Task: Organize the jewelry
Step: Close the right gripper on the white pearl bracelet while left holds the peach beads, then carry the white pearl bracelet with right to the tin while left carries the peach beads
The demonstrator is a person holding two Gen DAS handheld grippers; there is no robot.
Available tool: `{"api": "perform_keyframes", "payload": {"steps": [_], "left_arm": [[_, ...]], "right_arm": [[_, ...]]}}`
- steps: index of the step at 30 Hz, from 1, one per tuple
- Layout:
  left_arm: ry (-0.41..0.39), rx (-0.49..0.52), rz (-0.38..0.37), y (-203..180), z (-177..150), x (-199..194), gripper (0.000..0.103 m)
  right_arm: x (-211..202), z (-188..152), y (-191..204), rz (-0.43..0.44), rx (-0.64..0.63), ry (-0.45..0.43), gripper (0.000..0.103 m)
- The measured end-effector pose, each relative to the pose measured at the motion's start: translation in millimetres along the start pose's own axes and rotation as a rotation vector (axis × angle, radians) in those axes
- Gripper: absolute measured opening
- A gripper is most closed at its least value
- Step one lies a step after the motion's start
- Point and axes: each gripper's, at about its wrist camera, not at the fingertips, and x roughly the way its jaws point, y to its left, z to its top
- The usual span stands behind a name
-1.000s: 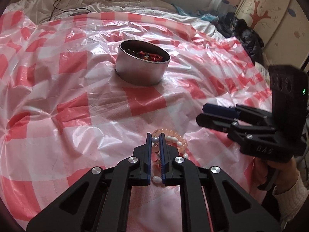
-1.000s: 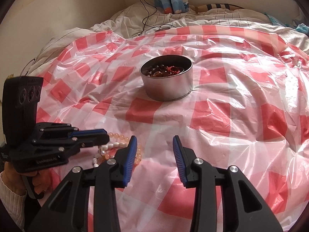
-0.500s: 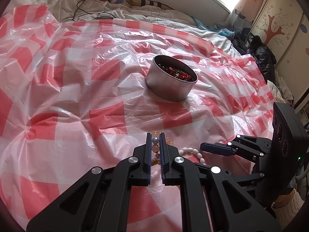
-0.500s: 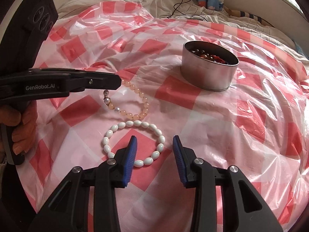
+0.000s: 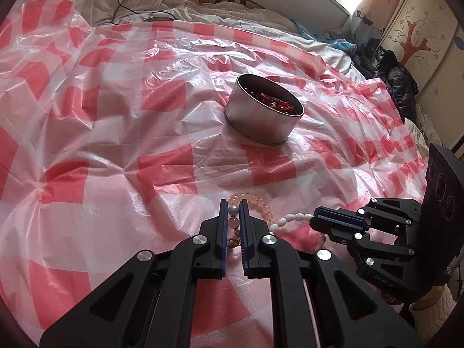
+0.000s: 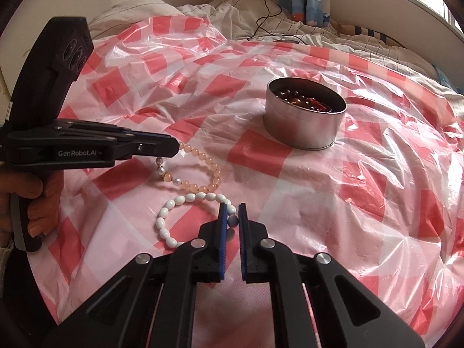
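Note:
A peach bead bracelet [image 6: 203, 163] and a white bead bracelet [image 6: 177, 203] lie side by side on the red-checked plastic sheet [image 6: 362, 203]. My left gripper [image 5: 233, 209] is shut on the peach bracelet [image 5: 258, 201] at its clasp beads. It shows at the left in the right wrist view [image 6: 171, 148]. My right gripper [image 6: 232, 214] is shut on the white bracelet at its near right side. It appears in the left wrist view [image 5: 314, 220], next to the white beads [image 5: 293, 218]. A round metal tin [image 6: 304, 121] holding dark and red jewelry stands beyond both bracelets.
The sheet covers a bed with rumpled white bedding [image 5: 203, 8] and a black cable [image 6: 269, 14] at the far side. Dark clothes [image 5: 391, 72] and a decorated cabinet [image 5: 420, 34] stand at the right.
My right gripper has come down and closed on the white bracelet. My left gripper stays shut on the peach bracelet, which has shifted a little away from the white one.

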Motion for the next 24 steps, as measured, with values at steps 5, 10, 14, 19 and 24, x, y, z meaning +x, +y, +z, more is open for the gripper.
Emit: {"api": "perform_keyframes", "payload": {"steps": [5,10,14,19,24], "left_arm": [[-0.013,0.013,0.006,-1.9,1.3,-3.0,0.007],[-0.008,0.06,0.048,-10.2,0.4,-0.7,0.007],[-0.005,0.098,0.091,-16.0,-0.2,1.5,0.007],[0.001,0.124,0.114,-19.8,-1.4,3.1,0.007],[0.002,0.136,0.125,-21.6,-1.8,3.6,0.007]], "right_arm": [[-10.5,4.5,-14.1,0.005,0.058,-0.04,0.008],[-11.4,5.4,-28.9,-0.002,0.111,-0.042,0.008],[-2.0,3.1,-27.6,0.008,0.108,0.006,0.008],[9.1,-0.5,-25.6,0.006,0.107,0.059,0.009],[11.9,-3.3,-20.8,-0.029,0.073,0.069,0.037]]}}
